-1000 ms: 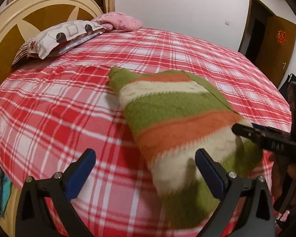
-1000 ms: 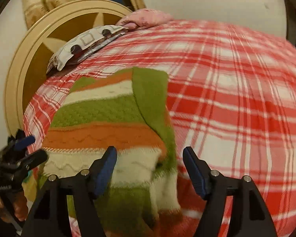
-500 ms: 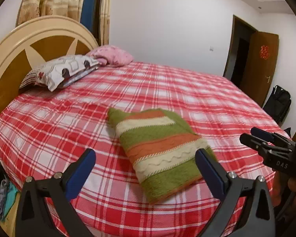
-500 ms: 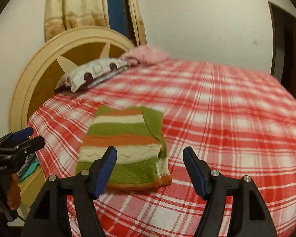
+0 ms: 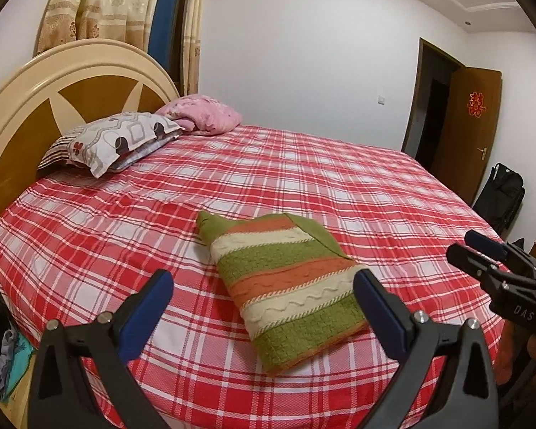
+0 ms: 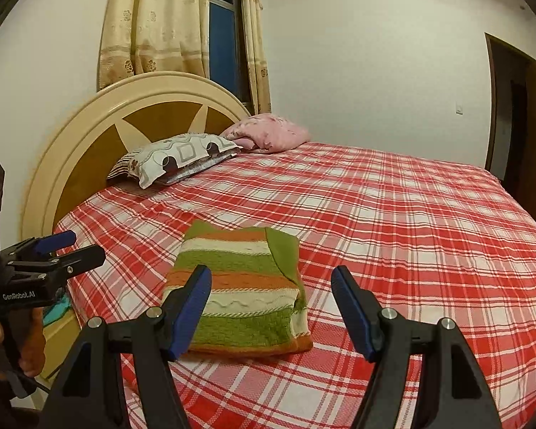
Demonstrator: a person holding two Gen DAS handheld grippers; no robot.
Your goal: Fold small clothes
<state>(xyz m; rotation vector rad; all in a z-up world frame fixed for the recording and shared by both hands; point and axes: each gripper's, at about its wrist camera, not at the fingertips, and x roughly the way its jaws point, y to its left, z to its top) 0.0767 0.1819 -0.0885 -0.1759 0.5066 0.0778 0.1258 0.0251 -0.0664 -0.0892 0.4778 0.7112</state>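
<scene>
A folded knit sweater with green, orange and cream stripes lies flat on the red plaid bed near its front edge. It also shows in the right wrist view. My left gripper is open and empty, held back above the bed's edge. My right gripper is open and empty, also held back from the sweater. Each gripper shows in the other's view, the right one at the far right and the left one at the far left.
A patterned pillow and a pink bundle lie by the round headboard. A brown door and a black bag stand at the right. Cloth lies low beside the bed.
Both grippers have pulled back and up from the sweater, which now looks smaller and farther away. The sweater stays folded on the bed.
</scene>
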